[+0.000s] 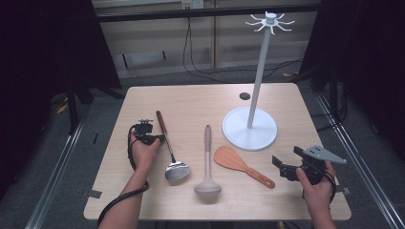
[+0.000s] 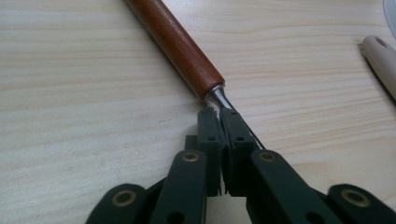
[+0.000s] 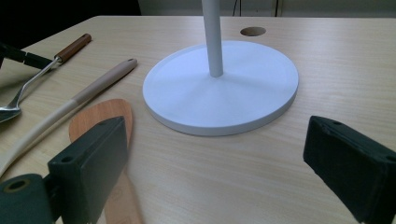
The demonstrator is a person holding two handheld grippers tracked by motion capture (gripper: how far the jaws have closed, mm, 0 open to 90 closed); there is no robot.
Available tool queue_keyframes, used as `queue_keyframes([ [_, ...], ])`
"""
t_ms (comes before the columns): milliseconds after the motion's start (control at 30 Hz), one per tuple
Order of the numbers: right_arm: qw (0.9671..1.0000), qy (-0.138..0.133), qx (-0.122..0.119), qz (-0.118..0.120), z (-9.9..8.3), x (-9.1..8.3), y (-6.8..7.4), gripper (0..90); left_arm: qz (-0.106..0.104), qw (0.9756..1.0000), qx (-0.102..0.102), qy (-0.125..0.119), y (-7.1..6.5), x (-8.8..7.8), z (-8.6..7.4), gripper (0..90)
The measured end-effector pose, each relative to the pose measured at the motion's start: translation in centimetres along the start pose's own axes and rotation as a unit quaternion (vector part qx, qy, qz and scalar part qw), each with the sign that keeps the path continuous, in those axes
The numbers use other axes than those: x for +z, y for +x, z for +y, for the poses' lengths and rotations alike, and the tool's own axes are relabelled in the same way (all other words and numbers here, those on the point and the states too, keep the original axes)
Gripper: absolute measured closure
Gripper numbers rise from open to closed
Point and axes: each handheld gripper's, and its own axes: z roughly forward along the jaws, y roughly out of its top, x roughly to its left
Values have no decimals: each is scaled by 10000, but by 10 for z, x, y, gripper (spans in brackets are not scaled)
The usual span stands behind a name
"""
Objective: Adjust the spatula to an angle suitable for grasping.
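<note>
Closest to the lens in the left gripper view, the left gripper [image 2: 218, 116] has its two black jaws pinched together on the thin metal shaft of the steel ladle [image 1: 171, 145], just below where the reddish-brown wooden handle [image 2: 175, 44] ends. From the high view this ladle lies on the left half of the light wooden table [image 1: 200, 100], handle pointing away from the person and the shiny bowl [image 1: 177, 171] toward the near edge, with the left hand [image 1: 143, 152] beside the shaft. Just to its right, and apart from it, lies a beige ladle [image 1: 207, 164], also with its bowl nearest the person. Right of that sits an orange-brown wooden rice paddle [image 1: 241, 165], set at a slant, its blade toward the beige ladle and its handle running toward the right gripper [image 1: 282, 168]. That gripper is held near the table's right front corner, and in the right gripper view its jaws stand wide apart with nothing between them, facing the white round base [image 3: 224, 93] of the utensil stand. The stand's white pole [image 1: 258, 76] rises upright from the base to a crown of hooks [image 1: 270, 21]. Behind the base a small dark hole [image 1: 244, 96] shows in the tabletop.
</note>
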Motion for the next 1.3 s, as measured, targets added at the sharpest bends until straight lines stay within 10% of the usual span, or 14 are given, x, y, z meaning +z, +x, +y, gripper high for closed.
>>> queue_keyframes([
  [900,9990,-148,280,310,3,1,-2,56,810,9925,-691,605,-34,0,24,654],
  [1300,9986,-199,324,365,4,1,-3,56,1009,9865,-781,1024,-42,17,35,777],
])
